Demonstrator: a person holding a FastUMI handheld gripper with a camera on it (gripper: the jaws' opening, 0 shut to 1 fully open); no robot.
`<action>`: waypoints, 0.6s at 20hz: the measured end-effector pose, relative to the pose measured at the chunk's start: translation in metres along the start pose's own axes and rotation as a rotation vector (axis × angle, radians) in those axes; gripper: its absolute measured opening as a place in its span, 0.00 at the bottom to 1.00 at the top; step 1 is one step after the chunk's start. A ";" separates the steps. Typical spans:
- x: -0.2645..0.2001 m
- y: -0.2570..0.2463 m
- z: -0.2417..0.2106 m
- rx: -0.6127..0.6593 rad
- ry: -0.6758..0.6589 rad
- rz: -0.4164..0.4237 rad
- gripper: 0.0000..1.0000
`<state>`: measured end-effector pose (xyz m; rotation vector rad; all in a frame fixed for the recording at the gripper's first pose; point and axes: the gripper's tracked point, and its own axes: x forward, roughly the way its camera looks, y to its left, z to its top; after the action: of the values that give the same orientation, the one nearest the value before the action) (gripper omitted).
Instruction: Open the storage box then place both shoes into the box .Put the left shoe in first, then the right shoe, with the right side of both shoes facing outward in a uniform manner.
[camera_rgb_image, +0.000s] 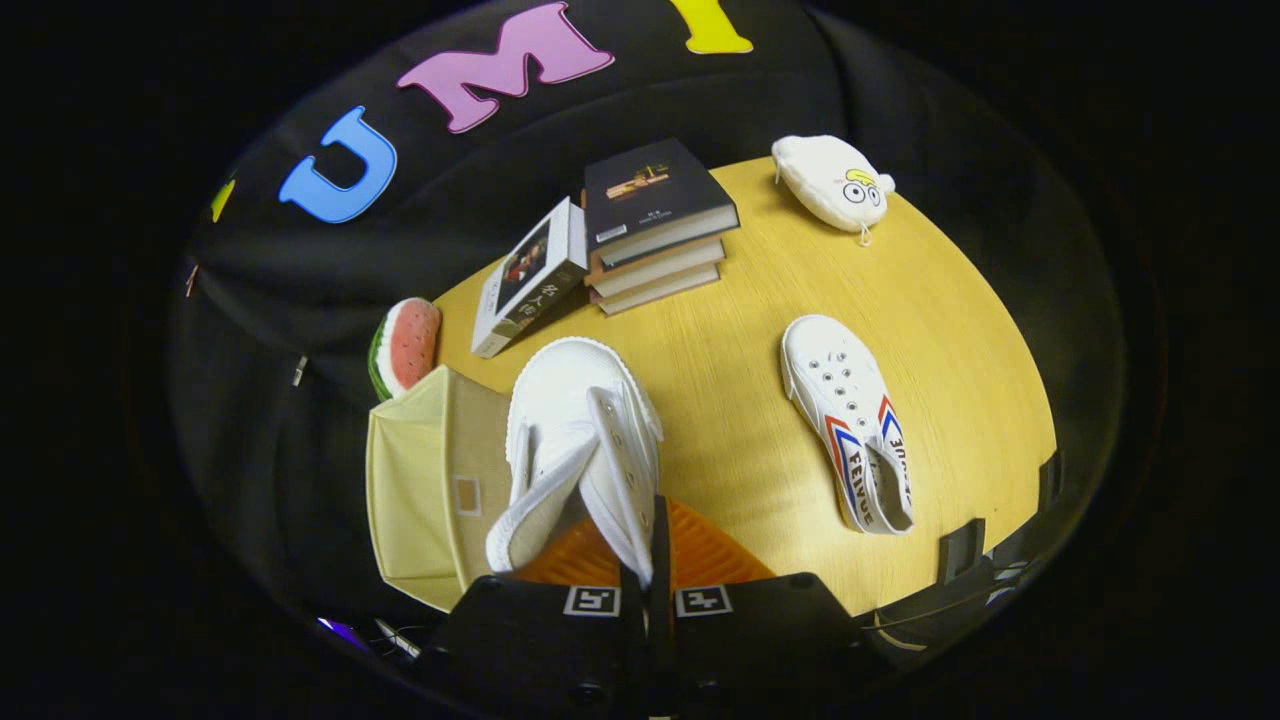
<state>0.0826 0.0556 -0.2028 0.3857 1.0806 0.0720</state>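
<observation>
Shoe (580, 450) one hangs pinched by its heel edge in your closed gripper (647, 585), toe pointing away, just right of the storage box (420, 490), so swing it left; the other shoe (850, 430) lies well right.

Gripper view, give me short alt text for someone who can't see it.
The gripper holds a white shoe by its side wall, jaws shut on it, lifted above a round wooden table. Left of it sits a pale yellow box; the second shoe lies on the table to the right, with stacked books beyond.
</observation>
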 end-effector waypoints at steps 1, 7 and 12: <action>-0.008 0.021 0.004 -0.005 -0.008 0.033 0.06; -0.019 0.143 -0.010 0.059 0.049 0.259 0.06; 0.006 0.195 -0.033 0.010 0.062 0.252 0.06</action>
<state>0.0824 0.2475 -0.1553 0.5302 1.0887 0.3041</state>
